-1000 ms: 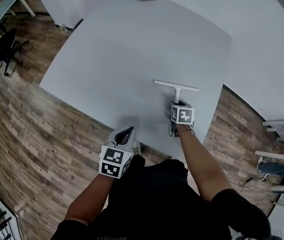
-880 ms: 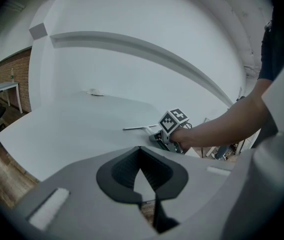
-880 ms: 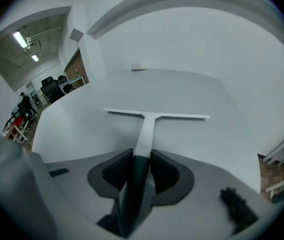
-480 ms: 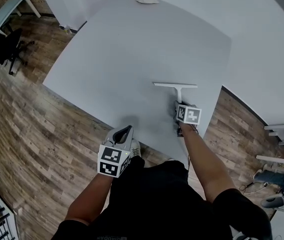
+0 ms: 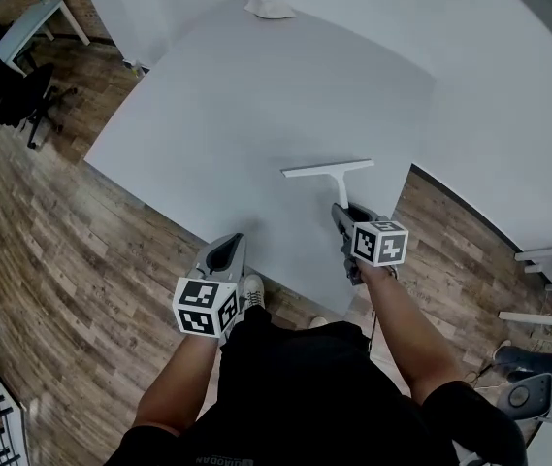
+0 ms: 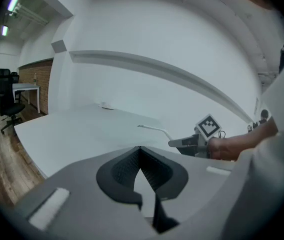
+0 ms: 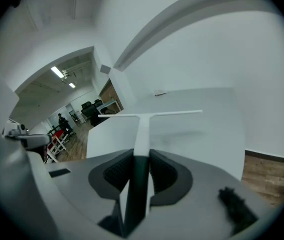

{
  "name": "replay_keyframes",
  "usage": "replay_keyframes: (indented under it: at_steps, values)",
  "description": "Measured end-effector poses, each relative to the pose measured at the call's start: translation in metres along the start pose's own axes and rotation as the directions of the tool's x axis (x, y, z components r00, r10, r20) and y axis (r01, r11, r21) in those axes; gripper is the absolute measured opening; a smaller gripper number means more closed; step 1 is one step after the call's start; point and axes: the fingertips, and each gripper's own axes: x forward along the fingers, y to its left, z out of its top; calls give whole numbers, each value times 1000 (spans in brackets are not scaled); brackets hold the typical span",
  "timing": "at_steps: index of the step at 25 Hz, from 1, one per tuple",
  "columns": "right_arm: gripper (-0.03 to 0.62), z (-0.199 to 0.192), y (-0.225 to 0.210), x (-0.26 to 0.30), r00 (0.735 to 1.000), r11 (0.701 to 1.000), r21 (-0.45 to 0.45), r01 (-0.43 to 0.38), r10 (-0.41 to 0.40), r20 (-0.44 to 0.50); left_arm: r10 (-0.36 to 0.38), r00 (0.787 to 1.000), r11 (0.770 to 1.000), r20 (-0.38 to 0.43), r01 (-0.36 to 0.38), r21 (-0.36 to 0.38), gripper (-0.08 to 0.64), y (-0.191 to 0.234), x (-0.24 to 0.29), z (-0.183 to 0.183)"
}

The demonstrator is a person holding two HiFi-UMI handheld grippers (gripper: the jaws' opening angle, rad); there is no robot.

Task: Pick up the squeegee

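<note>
The white T-shaped squeegee (image 5: 330, 171) hangs a little above the grey table (image 5: 237, 105), blade across and pointing away from me. My right gripper (image 5: 341, 214) is shut on its handle; in the right gripper view the handle (image 7: 142, 134) runs straight out from between the pads to the blade. My left gripper (image 5: 225, 252) hovers over the table's near edge, left of the squeegee, its jaw tips touching with nothing between them. The left gripper view shows the squeegee (image 6: 152, 128) and the right gripper (image 6: 180, 143) off to the right.
A small white object (image 5: 268, 9) lies at the table's far edge. White wall borders the table on the right. A desk with a black office chair (image 5: 18, 90) stands on the wood floor at the left. White shelving (image 5: 547, 260) sits at the right.
The right gripper closed on the squeegee's handle and lifted it off the table. Both grippers rose, the left only a little.
</note>
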Motion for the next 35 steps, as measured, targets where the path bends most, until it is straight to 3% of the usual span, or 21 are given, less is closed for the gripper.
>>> replay_keyframes:
  at_steps: [7, 13, 18, 22, 30, 35]
  values:
    - [98, 15, 11, -102, 987, 992, -40, -121, 124, 101, -40, 998, 999, 57, 39, 3, 6, -85, -3, 8]
    - [98, 18, 15, -186, 944, 966, 22, -258, 247, 219, -49, 994, 998, 97, 47, 30, 6, -152, -10, -5]
    - [98, -6, -5, -231, 940, 965, -28, -262, 262, 217, -1, 989, 1000, 147, 2, -2, 6, -176, -23, -9]
    - [98, -20, -22, -246, 948, 966, -12, -260, 257, 189, 24, 988, 1000, 152, -25, 5, 6, -199, -34, -7]
    - [98, -27, 4, -277, 924, 953, -37, -301, 301, 234, 3, 997, 1000, 79, -5, 26, 6, -232, -58, -18]
    - [98, -43, 17, -280, 922, 949, 13, -315, 302, 243, -29, 997, 998, 74, 25, 49, 6, -237, -65, -16]
